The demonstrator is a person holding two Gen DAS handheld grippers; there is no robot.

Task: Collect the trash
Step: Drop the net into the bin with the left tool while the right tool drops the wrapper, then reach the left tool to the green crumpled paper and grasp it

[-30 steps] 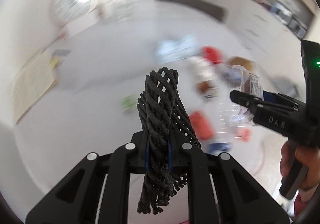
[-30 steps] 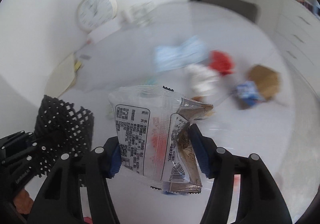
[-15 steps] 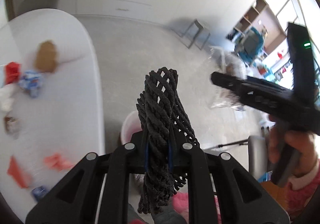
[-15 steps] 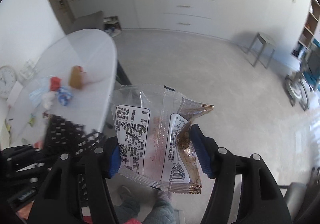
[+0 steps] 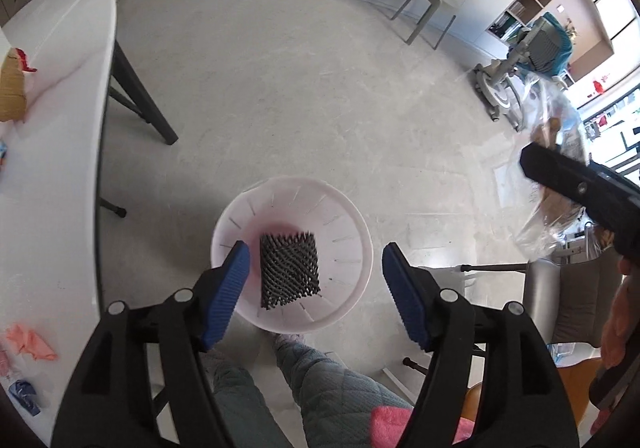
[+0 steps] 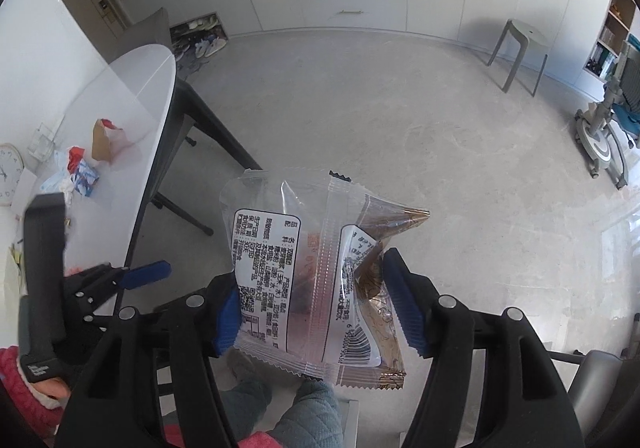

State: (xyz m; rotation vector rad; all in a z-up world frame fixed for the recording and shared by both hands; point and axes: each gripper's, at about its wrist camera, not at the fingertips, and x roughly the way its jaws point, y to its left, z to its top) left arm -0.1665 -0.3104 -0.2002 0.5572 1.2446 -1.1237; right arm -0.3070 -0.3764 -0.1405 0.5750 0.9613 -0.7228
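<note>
Since a second ago both grippers have swung away from the desk top and now point down at the floor beside it, and the black mesh net [image 5: 289, 274] that was pinched in the left gripper [image 5: 316, 272] has left it. The net now shows inside the mouth of the white bin [image 5: 352, 232] standing on the floor, over its pinkish bottom; whether it has landed or is falling I cannot tell. The left gripper's blue fingers [image 5: 226, 298] are spreading apart above the bin, with nothing pressed between them.

The right gripper [image 6: 312, 302] points at the floor too, to the right of the bin. Its fingers [image 6: 404, 308] are easing apart, yet the clear snack wrapper [image 6: 304, 276] with a white printed label and a brown inner part is between them and its sides meet both pads, so it is still carried. In the left view the same wrapper [image 5: 556, 183] shows at the right edge, well apart from the bin.

The white desk [image 5: 60, 175] runs along the left of the left view on dark legs. On it lie a brown paper piece [image 5: 10, 91], an orange scrap [image 5: 32, 342] and a small blue scrap [image 5: 24, 396]. The person's quilted grey trouser legs [image 5: 320, 384] and a pink sleeve [image 5: 404, 424] show below the bin. A grey stool [image 6: 520, 51] stands by the white cabinets.
</note>
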